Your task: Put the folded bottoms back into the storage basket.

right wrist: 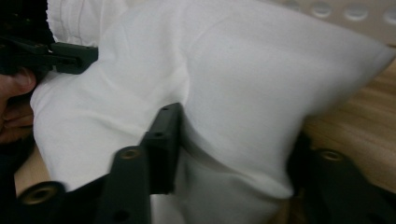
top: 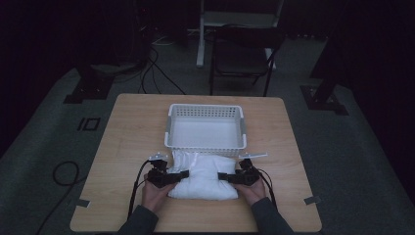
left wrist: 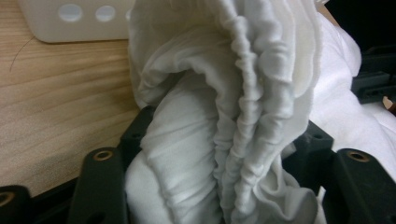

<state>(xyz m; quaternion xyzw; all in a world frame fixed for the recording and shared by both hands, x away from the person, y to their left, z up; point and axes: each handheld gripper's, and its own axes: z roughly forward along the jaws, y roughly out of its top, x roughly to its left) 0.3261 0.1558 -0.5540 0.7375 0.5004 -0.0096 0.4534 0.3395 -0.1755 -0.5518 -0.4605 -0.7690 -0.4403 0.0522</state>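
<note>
A soft white pillow (top: pixel 204 177) lies on the wooden table (top: pixel 132 127), just in front of a white plastic basket (top: pixel 205 145). My left gripper (top: pixel 185 174) is shut on the pillow's left end. In the left gripper view, gathered folds of the pillow (left wrist: pixel 224 107) bulge up between the black jaws of the left gripper (left wrist: pixel 229 135). My right gripper (top: pixel 221 176) is shut on the right end. In the right gripper view, the cloth (right wrist: pixel 243 84) is pinched between the jaws of the right gripper (right wrist: pixel 236 135). A hand holds each gripper from the near edge.
The basket is empty and stands at the table's middle, its perforated wall (left wrist: pixel 70 23) close behind the pillow. Bare tabletop lies to both sides. A dark chair (top: pixel 242 54) and floor cables (top: pixel 66 174) sit beyond the table.
</note>
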